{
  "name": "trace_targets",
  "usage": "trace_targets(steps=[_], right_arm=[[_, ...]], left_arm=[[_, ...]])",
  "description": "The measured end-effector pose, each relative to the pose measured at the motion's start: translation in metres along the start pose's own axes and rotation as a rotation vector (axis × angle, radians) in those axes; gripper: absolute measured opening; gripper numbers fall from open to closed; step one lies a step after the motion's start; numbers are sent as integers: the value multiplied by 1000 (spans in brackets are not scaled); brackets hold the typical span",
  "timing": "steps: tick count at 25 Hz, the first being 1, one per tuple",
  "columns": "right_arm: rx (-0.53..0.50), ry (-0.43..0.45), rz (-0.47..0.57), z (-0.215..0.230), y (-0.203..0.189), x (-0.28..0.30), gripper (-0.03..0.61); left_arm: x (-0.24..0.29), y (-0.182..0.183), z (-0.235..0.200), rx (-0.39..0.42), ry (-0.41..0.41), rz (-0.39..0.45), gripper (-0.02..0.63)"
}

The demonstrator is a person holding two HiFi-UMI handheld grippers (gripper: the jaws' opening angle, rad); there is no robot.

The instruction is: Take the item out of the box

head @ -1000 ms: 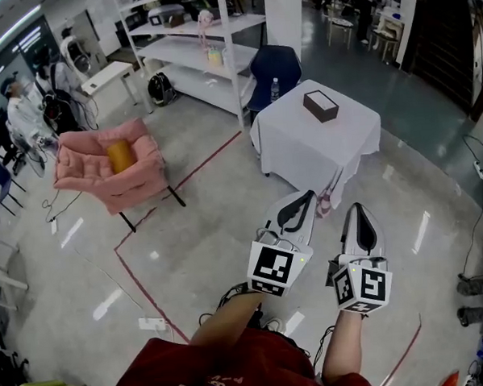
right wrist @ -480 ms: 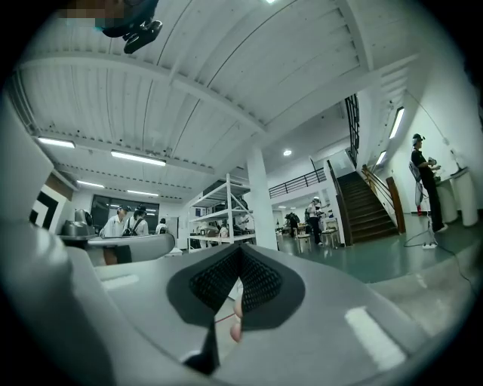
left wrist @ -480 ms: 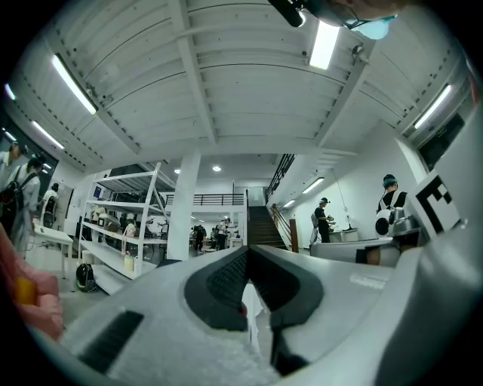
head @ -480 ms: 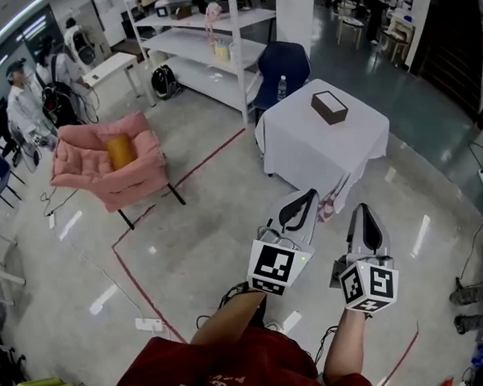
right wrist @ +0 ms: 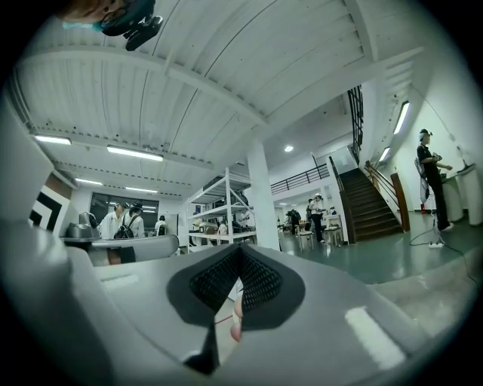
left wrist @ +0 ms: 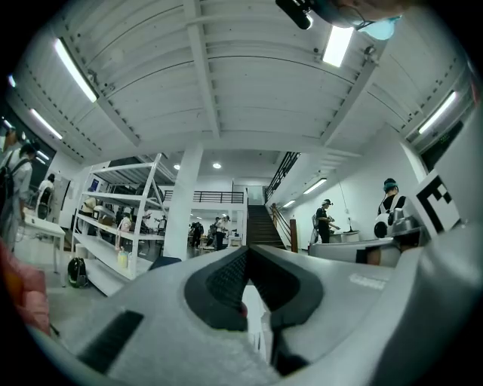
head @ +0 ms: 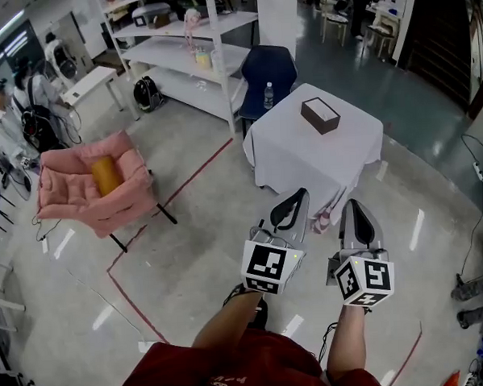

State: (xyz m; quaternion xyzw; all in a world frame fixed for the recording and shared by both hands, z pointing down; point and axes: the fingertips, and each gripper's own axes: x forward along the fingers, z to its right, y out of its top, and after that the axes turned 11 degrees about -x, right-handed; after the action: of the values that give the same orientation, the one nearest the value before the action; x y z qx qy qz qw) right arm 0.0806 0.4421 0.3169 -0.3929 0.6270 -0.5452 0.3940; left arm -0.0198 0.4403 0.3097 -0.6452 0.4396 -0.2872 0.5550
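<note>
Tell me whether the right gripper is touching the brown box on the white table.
Apart. Head view shows the right gripper over the floor, short of the table holding the box.

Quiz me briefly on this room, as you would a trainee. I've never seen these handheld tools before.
1. True or false: the brown box sits on the white-clothed table.
2. What lies on the pink armchair? A) an orange cushion B) a laptop C) a coat
3. Fill the gap: the jaws of the left gripper and the right gripper are both ____, with nothing held.

Key: 1 true; 2 A; 3 shut.
</note>
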Motion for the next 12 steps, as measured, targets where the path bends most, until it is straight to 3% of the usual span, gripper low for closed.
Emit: trace_targets(steps=[12], right_arm=[[-31,-23,-18,-11,7,129,2]], left_arm=[[77,29,-105,-7,-20,9,2]])
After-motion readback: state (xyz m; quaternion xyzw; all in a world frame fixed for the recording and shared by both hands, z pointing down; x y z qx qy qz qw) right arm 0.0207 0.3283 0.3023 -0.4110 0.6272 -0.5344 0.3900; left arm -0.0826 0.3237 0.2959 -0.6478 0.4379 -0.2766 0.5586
